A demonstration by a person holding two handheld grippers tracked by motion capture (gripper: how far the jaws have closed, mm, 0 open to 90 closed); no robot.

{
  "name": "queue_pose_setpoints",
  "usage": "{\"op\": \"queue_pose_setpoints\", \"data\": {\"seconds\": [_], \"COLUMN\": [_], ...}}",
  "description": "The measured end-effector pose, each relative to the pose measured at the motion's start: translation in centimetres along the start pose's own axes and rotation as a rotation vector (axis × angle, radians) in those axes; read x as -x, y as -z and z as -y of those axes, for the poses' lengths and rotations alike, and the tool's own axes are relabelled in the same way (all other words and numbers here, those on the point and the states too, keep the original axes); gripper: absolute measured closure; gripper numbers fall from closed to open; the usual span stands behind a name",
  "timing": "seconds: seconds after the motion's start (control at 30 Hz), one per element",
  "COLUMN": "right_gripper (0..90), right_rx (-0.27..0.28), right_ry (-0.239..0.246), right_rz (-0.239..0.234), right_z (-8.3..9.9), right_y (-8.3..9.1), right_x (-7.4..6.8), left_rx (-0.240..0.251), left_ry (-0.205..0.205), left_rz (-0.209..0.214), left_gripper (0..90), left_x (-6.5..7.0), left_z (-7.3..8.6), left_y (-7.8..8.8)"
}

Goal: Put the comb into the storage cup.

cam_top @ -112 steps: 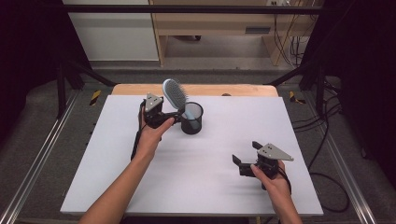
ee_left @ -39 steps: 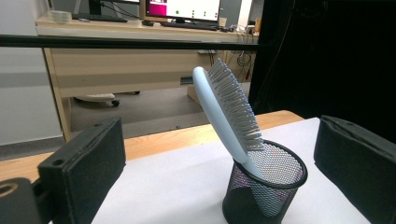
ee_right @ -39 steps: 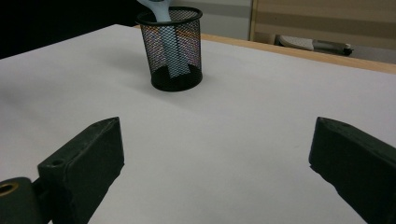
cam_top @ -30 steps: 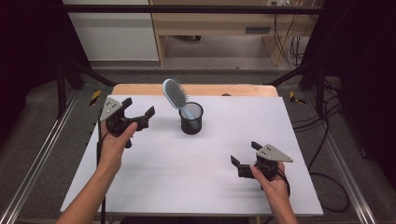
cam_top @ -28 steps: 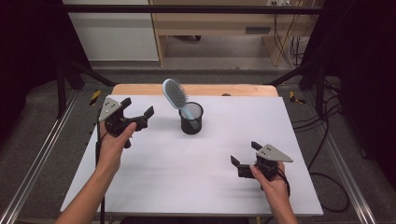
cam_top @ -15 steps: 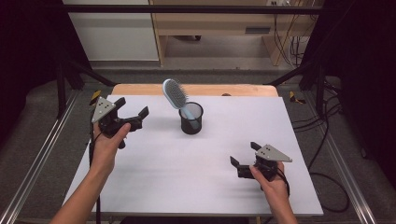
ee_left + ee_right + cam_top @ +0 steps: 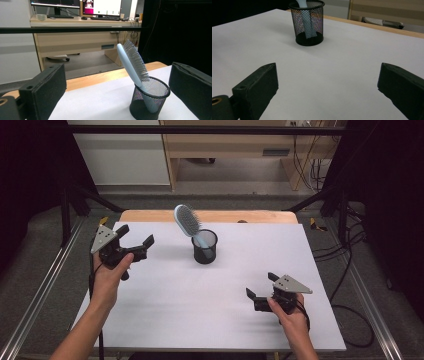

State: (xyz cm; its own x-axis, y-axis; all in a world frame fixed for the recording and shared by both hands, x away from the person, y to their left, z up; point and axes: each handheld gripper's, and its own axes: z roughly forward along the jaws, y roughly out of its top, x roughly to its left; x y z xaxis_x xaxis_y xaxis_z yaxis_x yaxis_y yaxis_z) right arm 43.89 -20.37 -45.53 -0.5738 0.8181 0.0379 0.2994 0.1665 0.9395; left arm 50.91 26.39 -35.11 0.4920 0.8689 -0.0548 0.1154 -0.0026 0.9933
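A light blue hairbrush [image 7: 188, 221] stands handle-down in a black mesh cup [image 7: 204, 248] near the back middle of the white table; its bristled head leans out to the left. The left gripper view has the same hairbrush [image 7: 132, 64] in the cup [image 7: 149, 101], bristles facing right. My left gripper [image 7: 136, 239] is held open above the table's left edge, well clear of the cup, nothing between its jaws. My right gripper [image 7: 259, 288] rests open near the front right, empty. The cup [image 7: 308, 22] lies ahead of it in the right gripper view.
The white sheet [image 7: 165, 295] covers the table, with a wooden edge [image 7: 230, 216] at the back. Metal rails [image 7: 45, 285] run along both sides. A wooden desk [image 7: 240, 150] and cables [image 7: 345, 255] lie beyond the table.
My left gripper let go of the hairbrush, leaving it in the cup, and has drawn back leftward to the table's left edge. The right gripper has stayed put.
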Motion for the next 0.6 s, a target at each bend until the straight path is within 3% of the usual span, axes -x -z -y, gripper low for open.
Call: {"op": "queue_pose_setpoints", "data": {"seconds": [0.6], "right_gripper": [3.3], "right_rx": [-0.003], "right_ry": [-0.003], "right_rz": [-0.008], "right_z": [0.0], "right_y": [-0.1], "right_x": [-0.1], "left_rx": [0.003], "left_ry": [0.001], "left_rz": [-0.013], "left_gripper": [1.5], "left_x": [-1.3], "left_z": [0.1], "left_y": [1.7]}}
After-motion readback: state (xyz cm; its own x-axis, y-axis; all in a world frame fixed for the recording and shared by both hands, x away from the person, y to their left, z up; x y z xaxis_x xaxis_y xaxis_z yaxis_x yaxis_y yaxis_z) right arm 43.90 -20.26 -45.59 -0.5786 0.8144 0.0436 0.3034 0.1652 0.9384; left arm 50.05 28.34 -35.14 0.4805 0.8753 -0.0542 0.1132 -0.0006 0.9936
